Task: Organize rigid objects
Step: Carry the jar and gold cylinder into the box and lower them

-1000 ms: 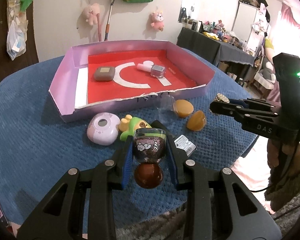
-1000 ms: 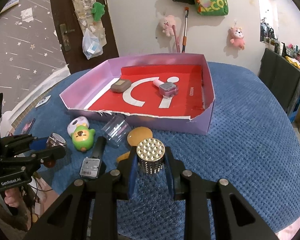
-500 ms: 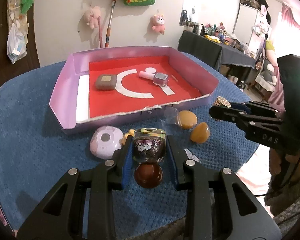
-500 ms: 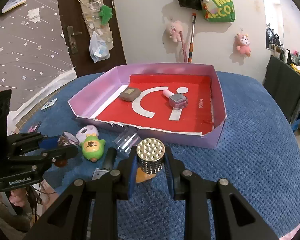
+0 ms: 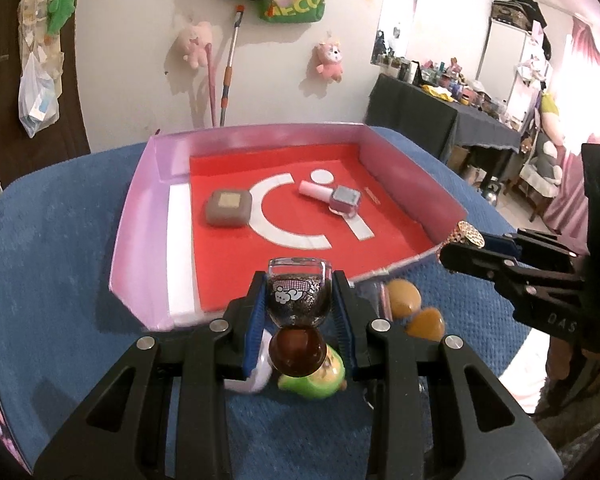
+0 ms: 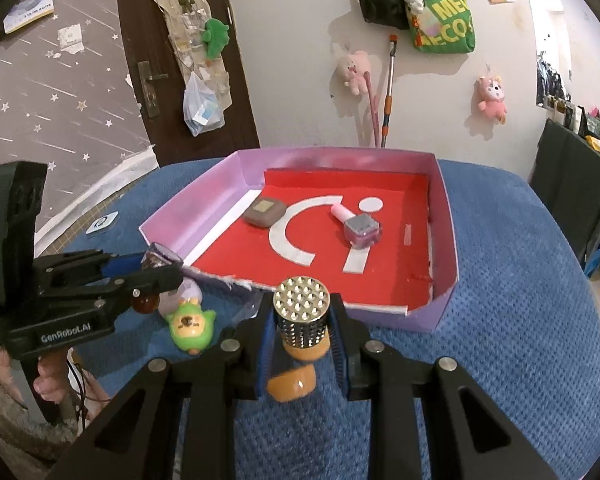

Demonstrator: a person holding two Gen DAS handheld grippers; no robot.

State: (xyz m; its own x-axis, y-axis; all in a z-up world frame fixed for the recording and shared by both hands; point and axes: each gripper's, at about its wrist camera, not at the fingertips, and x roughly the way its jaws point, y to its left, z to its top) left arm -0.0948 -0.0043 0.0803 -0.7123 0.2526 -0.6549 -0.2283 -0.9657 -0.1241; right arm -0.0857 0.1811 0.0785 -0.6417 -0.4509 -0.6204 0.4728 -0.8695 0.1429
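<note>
My left gripper (image 5: 299,300) is shut on a small glass bottle (image 5: 299,295) with a dark brown round cap, held in front of the near wall of the pink tray (image 5: 140,216). My right gripper (image 6: 302,326) is shut on a studded silver cylinder (image 6: 301,318), held near the tray's front edge. Inside the tray lie a brown square case (image 5: 228,208) and a pink nail polish bottle (image 5: 336,199). On the blue cloth in front of the tray sit a green toy (image 6: 190,326), a pale round case (image 5: 256,378) and two orange pieces (image 5: 404,300).
The blue cloth (image 6: 500,320) covers a round table. A person's hand (image 6: 48,384) grips the left handle at the lower left of the right wrist view. A dark table (image 5: 440,124) with clutter stands at the back right. Plush toys hang on the wall.
Both grippers have risen and moved toward the tray with their objects still held. The loose toys and orange pieces now sit lower in view, partly behind the fingers.
</note>
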